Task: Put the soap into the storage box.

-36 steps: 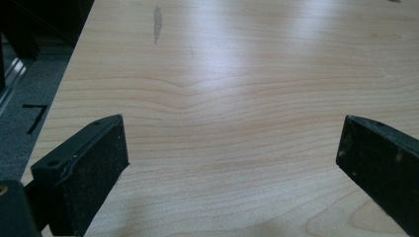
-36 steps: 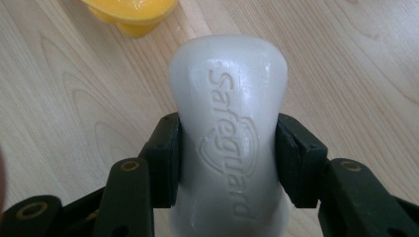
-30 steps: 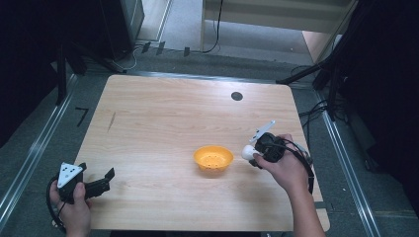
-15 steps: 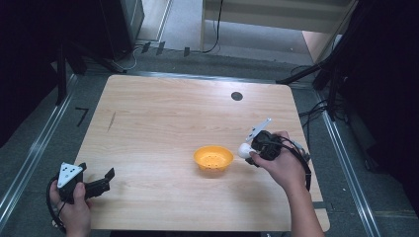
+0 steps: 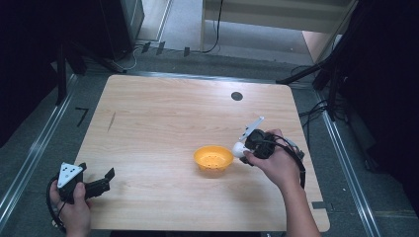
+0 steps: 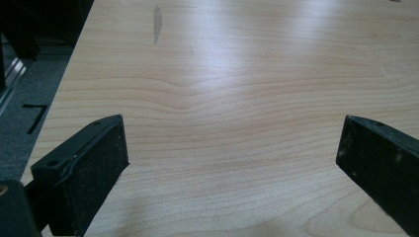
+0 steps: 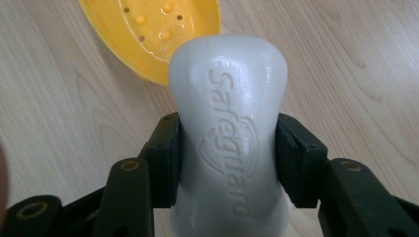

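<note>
1. The left gripper rests at the near left corner of the counter, held by the left hand. In the left gripper view its jaws stand wide apart with only bare wood between them. It is well apart from the work.

2. The right gripper is clamped on a white soap bar. Both jaws press the bar's narrowed waist from either side. The bar's long axis runs along the jaws, and its rounded free end points away from the right hand toward the dish.

3. The yellow soap dish sits on the counter right of centre. In the high view the soap bar is just beside the dish's right rim. I cannot tell whether it touches the rim.

4. In the right gripper view the yellow soap dish lies ahead of the bar's tip and slightly off to one side. Its studded, holed floor is empty.

5. My judgement: the coming move turns on that short offset. The right gripper is by far the nearer one, and it needs to carry the bar leftward over the rim and lay its long axis within the oval before opening.
</note>
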`<state>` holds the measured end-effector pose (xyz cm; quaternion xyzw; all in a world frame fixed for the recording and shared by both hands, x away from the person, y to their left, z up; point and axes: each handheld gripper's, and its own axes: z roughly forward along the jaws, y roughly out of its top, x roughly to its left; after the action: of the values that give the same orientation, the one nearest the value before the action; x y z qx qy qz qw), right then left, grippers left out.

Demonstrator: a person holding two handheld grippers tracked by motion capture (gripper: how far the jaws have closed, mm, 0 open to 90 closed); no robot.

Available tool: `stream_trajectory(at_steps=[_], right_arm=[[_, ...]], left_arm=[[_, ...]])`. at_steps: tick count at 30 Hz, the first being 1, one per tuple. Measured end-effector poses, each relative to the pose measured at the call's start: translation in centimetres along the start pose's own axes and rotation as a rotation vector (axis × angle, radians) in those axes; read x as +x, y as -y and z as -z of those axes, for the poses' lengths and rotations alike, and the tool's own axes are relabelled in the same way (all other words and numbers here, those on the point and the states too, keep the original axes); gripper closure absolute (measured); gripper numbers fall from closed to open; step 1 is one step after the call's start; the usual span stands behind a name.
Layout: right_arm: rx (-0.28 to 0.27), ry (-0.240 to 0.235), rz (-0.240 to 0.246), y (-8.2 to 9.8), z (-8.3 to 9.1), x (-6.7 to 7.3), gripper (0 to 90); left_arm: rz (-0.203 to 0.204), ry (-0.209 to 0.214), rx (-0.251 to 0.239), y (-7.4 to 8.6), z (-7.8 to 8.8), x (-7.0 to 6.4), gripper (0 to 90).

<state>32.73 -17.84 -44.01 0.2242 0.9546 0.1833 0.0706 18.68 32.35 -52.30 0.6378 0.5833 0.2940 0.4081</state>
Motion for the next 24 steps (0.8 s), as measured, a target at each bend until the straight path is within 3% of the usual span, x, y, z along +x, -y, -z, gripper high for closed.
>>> stream_trajectory(at_steps=[24], right_arm=[[0.003, -0.027, 0.050, -2.3, -0.7, 0.7, 50.6]], left_arm=[[0.002, 0.001, 0.000, 0.0, 0.0, 0.0, 0.0]])
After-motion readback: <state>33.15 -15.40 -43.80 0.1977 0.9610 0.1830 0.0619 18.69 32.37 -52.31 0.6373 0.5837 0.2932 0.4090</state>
